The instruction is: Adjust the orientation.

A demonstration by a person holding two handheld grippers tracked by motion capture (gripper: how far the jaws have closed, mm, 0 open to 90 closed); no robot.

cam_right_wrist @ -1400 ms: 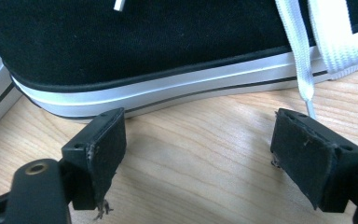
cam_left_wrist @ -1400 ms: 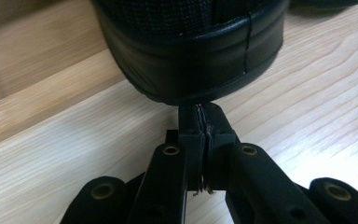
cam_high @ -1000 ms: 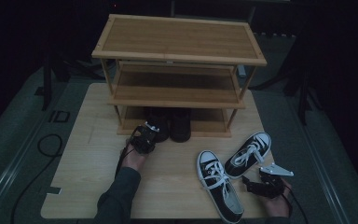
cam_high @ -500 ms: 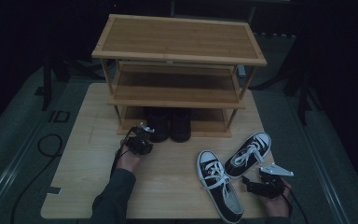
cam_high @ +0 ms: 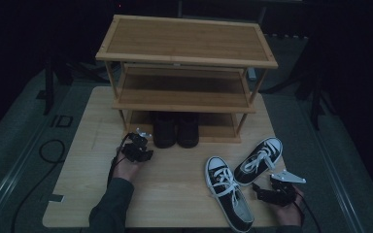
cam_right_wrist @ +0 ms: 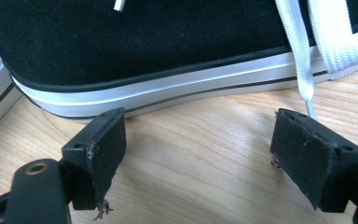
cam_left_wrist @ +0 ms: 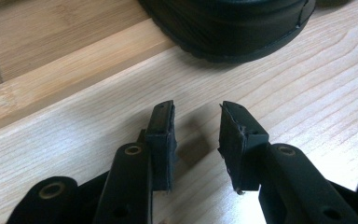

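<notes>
From above, the shoe rack (cam_high: 187, 73) stands on the desk (cam_high: 175, 194), with a pair of black shoes (cam_high: 176, 130) on its bottom shelf. The left claw (cam_high: 137, 145) sits just beside that shelf's front; its own view shows its jaws parted with nothing between them, having just been opening, near a black shoe's toe (cam_left_wrist: 233, 28). The right claw (cam_right_wrist: 198, 154), spread wide and empty, faces a black-and-white sneaker's (cam_right_wrist: 158, 51) sole in front of the rack.

The pair of plain black shoes (cam_high: 176, 129) under the three-tier bamboo shoe rack (cam_high: 187, 46) is half hidden by its middle shelf. Below the rack, the nearer black-and-white canvas sneaker (cam_high: 229, 196) has its heel cut by the picture's bottom edge.
</notes>
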